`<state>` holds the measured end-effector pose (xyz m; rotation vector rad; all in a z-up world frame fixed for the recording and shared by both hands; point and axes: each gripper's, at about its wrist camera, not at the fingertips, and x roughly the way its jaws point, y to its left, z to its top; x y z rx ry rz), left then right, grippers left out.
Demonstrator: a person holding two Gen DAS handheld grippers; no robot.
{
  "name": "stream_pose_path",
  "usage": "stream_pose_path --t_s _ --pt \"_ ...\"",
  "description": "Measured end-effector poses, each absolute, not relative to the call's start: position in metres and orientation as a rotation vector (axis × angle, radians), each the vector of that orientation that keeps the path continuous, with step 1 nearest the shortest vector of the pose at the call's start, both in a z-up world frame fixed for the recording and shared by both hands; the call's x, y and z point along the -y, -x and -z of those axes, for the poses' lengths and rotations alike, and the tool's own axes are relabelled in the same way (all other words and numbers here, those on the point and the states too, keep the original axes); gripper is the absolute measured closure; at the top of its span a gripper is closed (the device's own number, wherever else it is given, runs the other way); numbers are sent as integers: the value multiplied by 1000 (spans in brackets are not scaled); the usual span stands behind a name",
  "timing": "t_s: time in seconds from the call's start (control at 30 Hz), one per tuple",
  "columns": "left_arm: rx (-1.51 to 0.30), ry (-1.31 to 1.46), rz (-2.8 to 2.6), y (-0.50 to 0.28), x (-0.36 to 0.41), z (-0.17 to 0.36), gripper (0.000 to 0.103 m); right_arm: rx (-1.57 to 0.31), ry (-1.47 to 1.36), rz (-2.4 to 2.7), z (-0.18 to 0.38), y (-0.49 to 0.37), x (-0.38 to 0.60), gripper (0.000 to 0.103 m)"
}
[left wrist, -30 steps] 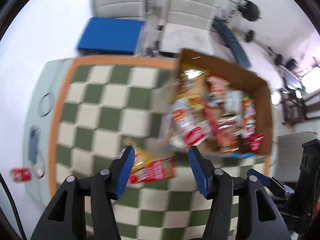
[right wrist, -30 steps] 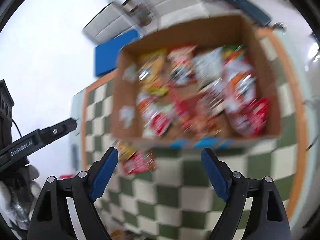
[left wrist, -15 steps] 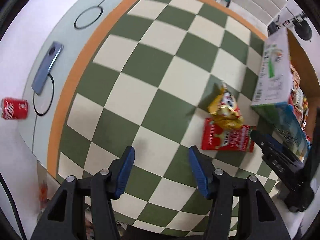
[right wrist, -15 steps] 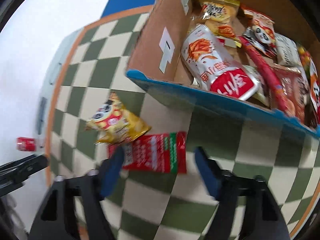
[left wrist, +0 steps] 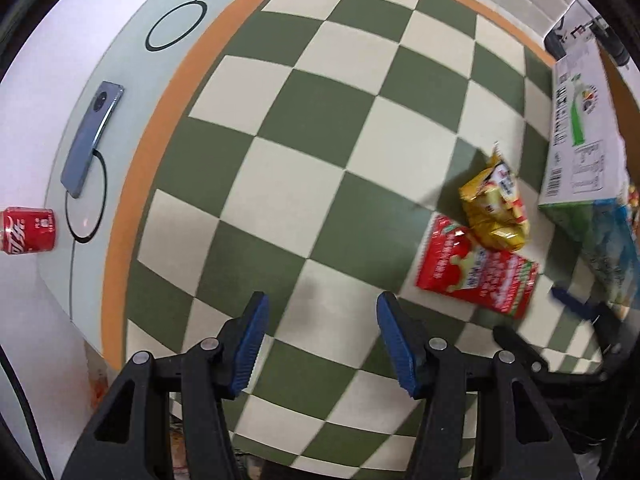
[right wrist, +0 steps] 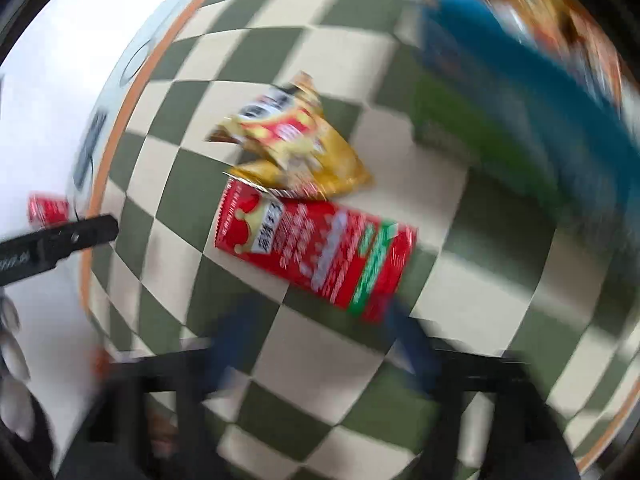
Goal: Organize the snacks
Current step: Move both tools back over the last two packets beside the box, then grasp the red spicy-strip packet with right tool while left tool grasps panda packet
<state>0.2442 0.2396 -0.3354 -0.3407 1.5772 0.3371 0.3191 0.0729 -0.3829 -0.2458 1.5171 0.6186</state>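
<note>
Both grippers have dropped closer to the table since half a second ago; the red packet and yellow bag fill more of the right wrist view, and the box has slid off to its upper right edge.

Left gripper [left wrist: 320,336]: jaws spread wide, nothing between them, over bare checkered cloth [left wrist: 304,128]. Blue pads [left wrist: 250,342] sharp and clear.

Right gripper [right wrist: 316,344]: heavily blurred. The two blue fingers [right wrist: 412,350] show as smears set apart, so released, nothing held. Its right finger sits just at the near corner of the red packet [right wrist: 316,250]; contact cannot be told through the blur.

Red packet lies flat on the cloth, just ahead of the right gripper and well right of the left one. Yellow bag [right wrist: 296,144] crumpled, just beyond the packet, its lower edge overlapping the packet's far corner. In the left wrist view the same pair sits right of centre, the bag against the packet's top.

Box [left wrist: 580,140] stands on the cloth just right of both snacks, white printed side facing the left camera, blue-green edge below. Snacks inside show only as blurred colours in the right wrist view.

Far left, off the cloth past its orange border: phone [left wrist: 92,140] on the pale table [left wrist: 128,16], red can [left wrist: 28,230] on its side near the edge.
</note>
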Motion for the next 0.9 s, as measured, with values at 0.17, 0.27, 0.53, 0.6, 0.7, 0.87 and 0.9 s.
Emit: stream_pose_path --t_s 0.17,0.27,0.53,0.6,0.7,0.87,0.9 --pt "-1601 309 -366 -234 -244 347 49 -1422 657 -739 401 -312 -126 10" --pt "-1617 321 -378 -227 -250 353 49 -1430 777 -754 423 -311 -146 12" --pt "-1616 333 -399 -218 -259 355 49 -1460 771 -721 435 -299 -156 24" --pt "-1613 332 -397 -221 -260 354 49 -1467 753 -701 434 -297 -149 27" --pt "-1609 326 -382 -228 -255 351 49 -1491 714 -655 433 -306 -129 30" --pt "-1601 298 -341 -246 -236 345 49 -1532 633 -577 442 -306 -100 32" --pt "-1600 294 -327 -250 -231 345 49 -1541 615 -559 444 -306 -91 33"
